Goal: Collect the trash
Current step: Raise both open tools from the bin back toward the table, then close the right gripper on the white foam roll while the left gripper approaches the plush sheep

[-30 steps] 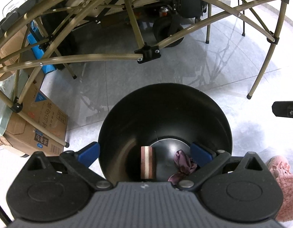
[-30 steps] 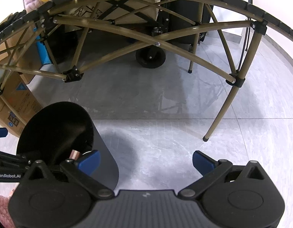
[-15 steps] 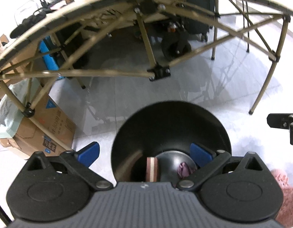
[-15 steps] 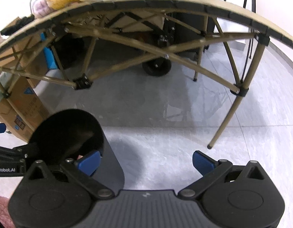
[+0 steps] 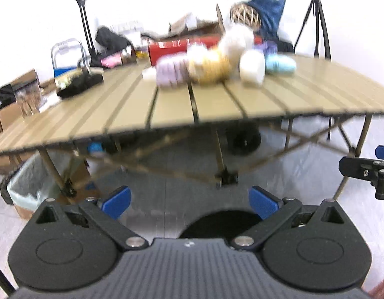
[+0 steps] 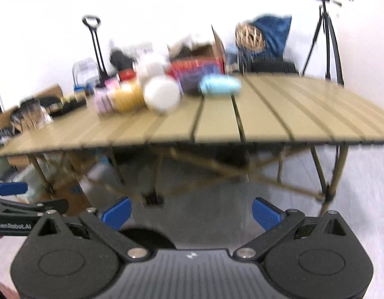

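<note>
Both views are blurred by motion. The black trash bin (image 5: 220,224) on the floor shows only as a dark rim just below my open, empty left gripper (image 5: 189,201); its rim also shows in the right wrist view (image 6: 148,238). My right gripper (image 6: 190,213) is open and empty, to the right of the bin. Both grippers face the tan slatted folding table (image 5: 217,107). A blurred cluster of items lies on the table: a lilac piece (image 5: 172,72), a yellow piece (image 5: 210,67), a white round piece (image 5: 251,67) and a light blue piece (image 5: 280,65).
A black tray (image 5: 78,81) and a clear glass (image 5: 27,99) stand at the table's left. A lined box (image 5: 30,182) sits on the floor at the left. A cart, boxes and a tripod (image 5: 316,17) stand behind the table. The right gripper shows at the right edge (image 5: 366,172).
Both grippers have risen and tilted up from the bin on the floor, from under the table edge to looking over the table top. The bin has dropped to the bottom of both views.
</note>
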A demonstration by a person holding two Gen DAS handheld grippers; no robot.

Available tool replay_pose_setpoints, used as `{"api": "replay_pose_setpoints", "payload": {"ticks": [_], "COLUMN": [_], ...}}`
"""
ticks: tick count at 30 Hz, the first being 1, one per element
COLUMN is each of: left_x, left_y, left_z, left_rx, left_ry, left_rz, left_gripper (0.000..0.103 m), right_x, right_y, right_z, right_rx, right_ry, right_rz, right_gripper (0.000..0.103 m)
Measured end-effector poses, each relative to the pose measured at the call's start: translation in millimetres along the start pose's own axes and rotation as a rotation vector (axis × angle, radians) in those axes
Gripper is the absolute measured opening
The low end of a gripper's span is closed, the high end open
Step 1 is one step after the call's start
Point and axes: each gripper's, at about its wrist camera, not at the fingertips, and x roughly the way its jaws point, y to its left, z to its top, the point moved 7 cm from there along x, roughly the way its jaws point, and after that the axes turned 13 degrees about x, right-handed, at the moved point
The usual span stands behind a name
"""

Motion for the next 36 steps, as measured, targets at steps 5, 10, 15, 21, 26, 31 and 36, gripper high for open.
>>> {"api": "replay_pose_setpoints", "payload": {"ticks": [5,10,15,21,26,31,36], "left_x": [-7,1,13,33,46,55,63], "left_y": [19,43,72,100,109,109,105], "left_z": [37,63,80,83,82,82,85], "left_rx": [-0.021,-0.058,-0.101,-0.167,-0.189,-0.194,-0.176], "left_ry": [-0.088,-0.130,-0.147,-0.139,-0.121,-0.107,-0.101], "left_rz": [0.051,0.103,0.150,0.175,0.181,0.176,0.172], "left_gripper": [0.103,0.103,0.103,0.103,0.103,0.103,0.103], "right_x": [-6,12,49,102,134,154,159], "right_y": [24,45,67,87,94,92,86], "right_z": [42,74,95,107,112,111,110], "right_rx": [-0.044,-0.084,-0.145,-0.141,-0.129,-0.144,-0.127], "right_ry": [-0.114,-0.169,-0.199,-0.157,-0.139,-0.109,-0.094], "right_rz": [0.059,0.100,0.070,0.039,-0.020,-0.076,-0.087], "right_gripper": [0.103,0.103,0.103,0.103,0.095,0.066,0.037]}}
